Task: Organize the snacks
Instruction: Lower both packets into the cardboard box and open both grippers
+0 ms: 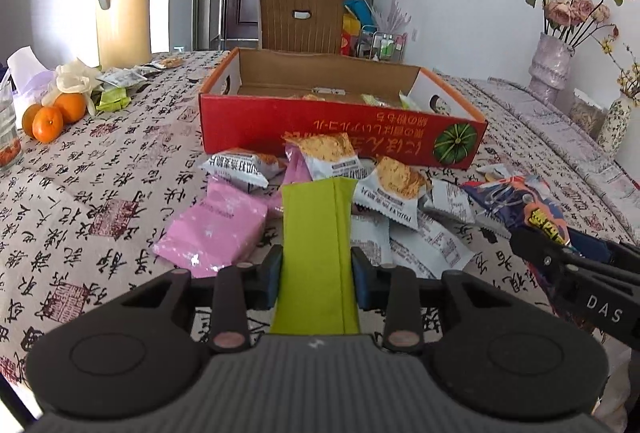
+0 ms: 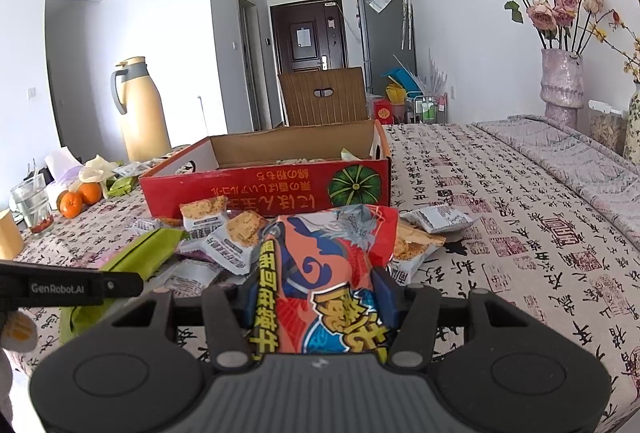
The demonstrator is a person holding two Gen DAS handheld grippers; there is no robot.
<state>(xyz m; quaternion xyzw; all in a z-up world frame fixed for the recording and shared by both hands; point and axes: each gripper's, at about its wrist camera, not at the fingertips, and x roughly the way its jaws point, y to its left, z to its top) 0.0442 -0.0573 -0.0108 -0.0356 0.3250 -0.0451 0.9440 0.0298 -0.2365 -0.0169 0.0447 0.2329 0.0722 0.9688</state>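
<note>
My left gripper (image 1: 317, 273) is shut on a long lime-green packet (image 1: 316, 233), held above the snack pile. My right gripper (image 2: 316, 297) is shut on a red and blue snack bag (image 2: 328, 273), which also shows at the right of the left wrist view as the bag (image 1: 520, 201). A heap of small white cracker packets (image 1: 396, 185) and pink packets (image 1: 216, 229) lies on the tablecloth in front of a red cardboard box (image 1: 340, 137). The open box (image 2: 276, 189) holds a few snacks on its floor. The green packet (image 2: 140, 257) appears left of my right gripper.
A cream thermos jug (image 1: 122, 5), oranges (image 1: 50, 117), a glass (image 1: 8, 137) and more packets (image 1: 120, 85) sit at the far left. Vases with dried roses (image 1: 554, 69) stand at the right edge. A brown chair back (image 1: 300, 21) rises behind the box.
</note>
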